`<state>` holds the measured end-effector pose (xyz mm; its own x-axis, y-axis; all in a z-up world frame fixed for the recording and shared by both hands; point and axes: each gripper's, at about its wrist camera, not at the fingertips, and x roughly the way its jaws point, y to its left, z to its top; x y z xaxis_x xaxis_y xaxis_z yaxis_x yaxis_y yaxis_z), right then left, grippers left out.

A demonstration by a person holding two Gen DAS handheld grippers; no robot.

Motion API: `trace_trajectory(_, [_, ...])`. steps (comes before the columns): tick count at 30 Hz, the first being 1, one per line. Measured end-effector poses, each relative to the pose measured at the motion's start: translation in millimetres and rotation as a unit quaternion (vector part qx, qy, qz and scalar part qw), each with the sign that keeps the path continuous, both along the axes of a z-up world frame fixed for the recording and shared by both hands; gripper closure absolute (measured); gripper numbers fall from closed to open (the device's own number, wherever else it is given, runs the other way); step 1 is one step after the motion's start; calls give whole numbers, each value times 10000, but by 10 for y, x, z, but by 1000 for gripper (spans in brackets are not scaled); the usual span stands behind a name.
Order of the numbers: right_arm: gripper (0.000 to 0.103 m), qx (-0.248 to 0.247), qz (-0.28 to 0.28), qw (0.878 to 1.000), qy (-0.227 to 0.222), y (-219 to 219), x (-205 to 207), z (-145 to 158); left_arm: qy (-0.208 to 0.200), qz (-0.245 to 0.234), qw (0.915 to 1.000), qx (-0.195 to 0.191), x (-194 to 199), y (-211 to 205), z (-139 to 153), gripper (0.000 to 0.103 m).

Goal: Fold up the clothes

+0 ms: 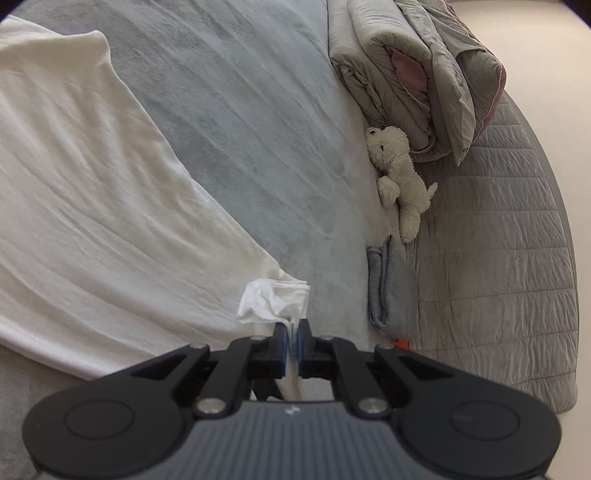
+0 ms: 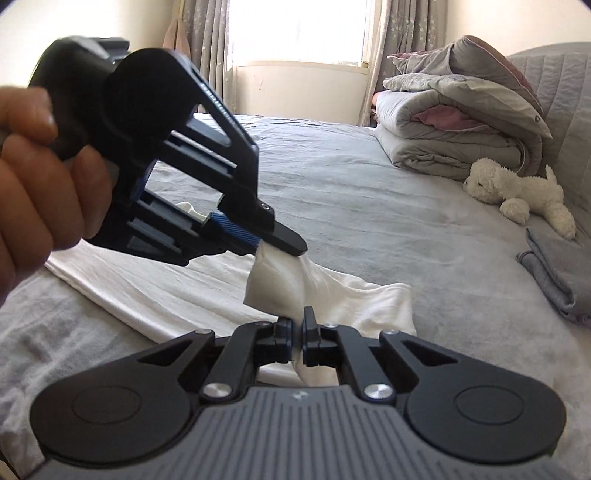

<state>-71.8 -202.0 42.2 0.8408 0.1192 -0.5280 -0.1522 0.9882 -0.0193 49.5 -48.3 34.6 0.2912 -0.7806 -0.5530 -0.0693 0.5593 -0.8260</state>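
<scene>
A white garment [image 1: 92, 206] lies spread over the grey bed sheet [image 1: 240, 110], reaching from the upper left down to the middle. My left gripper [image 1: 293, 328] is shut on a bunched corner of it, and cloth hangs down between the pads. In the right wrist view the white garment [image 2: 332, 295] lies low in the middle with my right gripper [image 2: 298, 325] shut on a fold of it. Just above, the left gripper [image 2: 273, 247], held by a hand [image 2: 40, 177], pinches the same bunch of cloth.
A folded grey duvet [image 1: 417, 77] is stacked at the head of the bed, with a white plush dog [image 1: 399, 177] below it. A folded grey cloth [image 1: 388, 284] lies beside the quilted headboard [image 1: 498, 240]. A curtained window [image 2: 295, 33] stands behind the bed.
</scene>
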Motion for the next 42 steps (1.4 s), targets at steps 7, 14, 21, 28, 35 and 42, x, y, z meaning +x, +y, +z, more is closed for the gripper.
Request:
trace_trajectory(7, [99, 1138, -72, 9933, 182, -179, 82, 99, 65, 24, 9996, -269, 13, 73, -50, 44])
trace_trajectory(14, [99, 1143, -151, 9932, 134, -220, 98, 143, 174, -71, 9993, -314, -73, 42, -133, 32])
trace_trajectory(21, [99, 742, -100, 9972, 34, -123, 82, 152, 411, 104, 9985, -338, -187, 67, -206, 31])
trace_trajectory(28, [99, 419, -14, 9991, -48, -55, 73, 139, 808, 540, 9935, -588, -354, 123, -285, 23])
trace_trajectory(35, [99, 396, 107, 9991, -52, -44, 74, 136, 866, 869, 9895, -758, -379, 58, -379, 23])
trace_trajectory(42, [99, 257, 246, 9993, -90, 25, 68, 128, 679, 919, 9908, -727, -336, 42, -398, 42])
